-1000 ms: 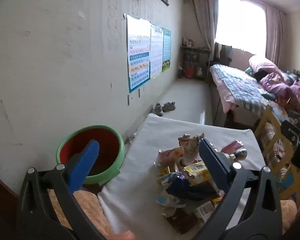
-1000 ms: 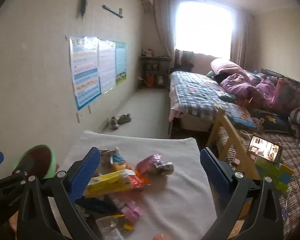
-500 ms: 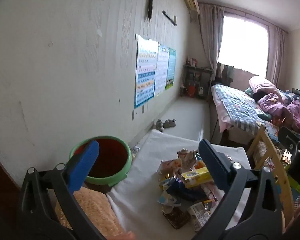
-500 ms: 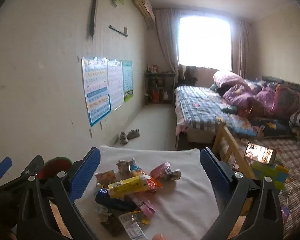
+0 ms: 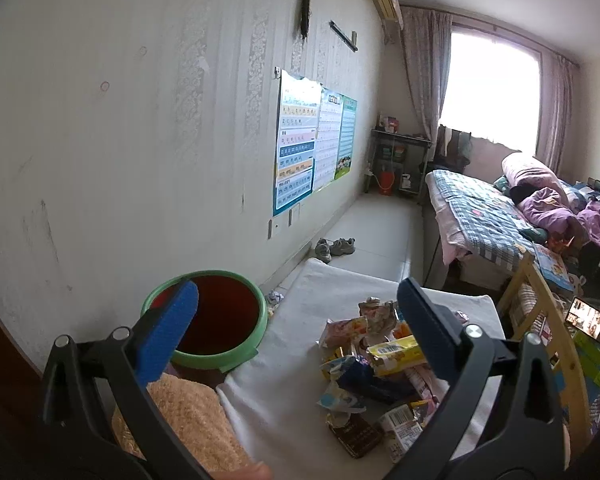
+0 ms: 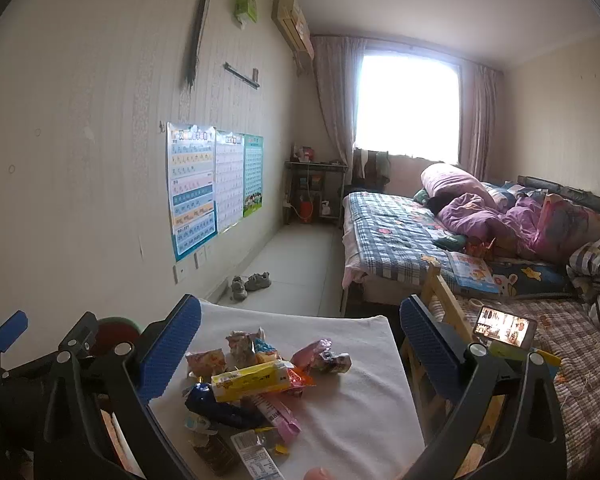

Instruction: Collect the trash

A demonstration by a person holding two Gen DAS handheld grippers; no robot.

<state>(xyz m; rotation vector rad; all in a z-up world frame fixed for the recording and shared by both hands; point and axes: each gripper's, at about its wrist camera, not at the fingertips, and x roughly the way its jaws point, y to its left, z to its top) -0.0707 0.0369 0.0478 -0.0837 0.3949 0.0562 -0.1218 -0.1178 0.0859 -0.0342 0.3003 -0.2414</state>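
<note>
A pile of snack wrappers lies on a white-covered table; in the right wrist view the same pile sits between the fingers, with a yellow wrapper on top. A green-rimmed red bin stands left of the table by the wall. My left gripper is open, held above and short of the table. My right gripper is open too, raised over the near side of the pile. Neither holds anything.
An orange towel lies at the near left. A wooden chair frame stands right of the table, with a lit phone and a bed beyond. Shoes lie on the floor along the wall.
Both grippers have risen and drawn back from the table, so the pile and bin look smaller and lower. Both stay open; nothing on the table has moved.
</note>
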